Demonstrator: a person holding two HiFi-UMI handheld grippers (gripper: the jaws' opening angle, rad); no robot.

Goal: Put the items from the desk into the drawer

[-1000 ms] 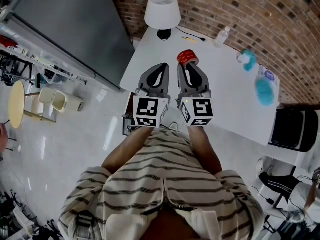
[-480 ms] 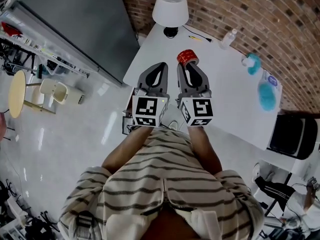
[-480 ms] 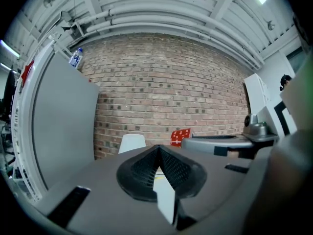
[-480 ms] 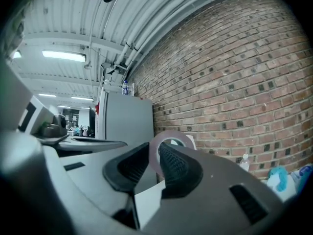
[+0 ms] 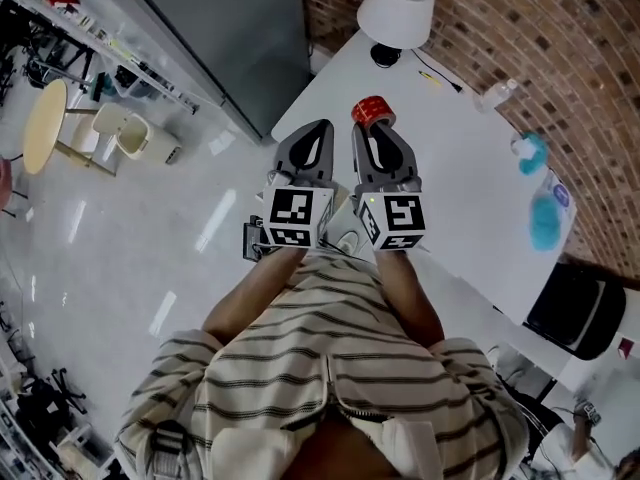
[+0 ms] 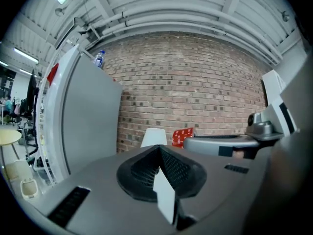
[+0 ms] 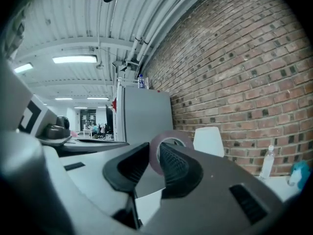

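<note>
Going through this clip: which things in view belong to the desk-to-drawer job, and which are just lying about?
Job:
- red tape roll, gripped in the right gripper fingers
- clear bottle, teal item and blue item on the white desk

Probably just lying about:
- lamp
- grey cabinet
- round stool

No drawer is in view.

Our view has swung round: the lamp (image 5: 397, 8) has slid from top centre to the top right, and the tabletop (image 5: 470, 188) now runs slantwise down the right side. The teal things (image 5: 545, 213) on it and the black chair (image 5: 575, 308) have shifted right and lower. The round stool (image 5: 45, 128) and white bins (image 5: 130, 138) have climbed toward the top left. Our left gripper (image 5: 320, 130) now sits at the tabletop's near corner instead of well inside it
</note>
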